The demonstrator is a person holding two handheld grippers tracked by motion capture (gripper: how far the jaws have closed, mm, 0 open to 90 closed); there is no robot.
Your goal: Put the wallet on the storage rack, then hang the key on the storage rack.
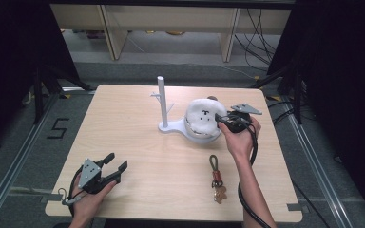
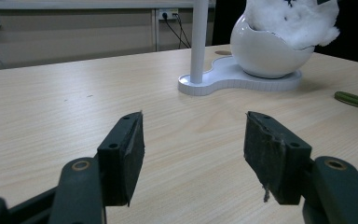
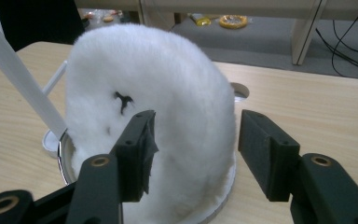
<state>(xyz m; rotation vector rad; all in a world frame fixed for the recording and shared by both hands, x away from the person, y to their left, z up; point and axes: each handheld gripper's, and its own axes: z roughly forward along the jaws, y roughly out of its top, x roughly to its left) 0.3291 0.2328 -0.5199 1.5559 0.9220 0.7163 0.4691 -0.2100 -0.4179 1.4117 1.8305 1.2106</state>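
A fluffy white plush toy [image 1: 203,116] with small black face marks sits in a white bowl [image 2: 265,51] on a white stand base [image 1: 173,127] with an upright post [image 1: 162,97]. My right gripper [image 1: 222,119] is at the toy's right side, jaws open, the plush [image 3: 154,112] partly between them, no squeeze visible. A keyring [image 1: 216,178] with a green strap and a brown charm lies on the table in front of the stand. My left gripper [image 1: 115,163] rests open near the front left edge, nothing between its pads [image 2: 130,154].
The light wooden table [image 1: 123,123] has bare space at left and centre. Beyond its far edge are wooden shelf legs [image 1: 110,33] and loose cables [image 1: 259,38] on the floor. Black curtains flank both sides.
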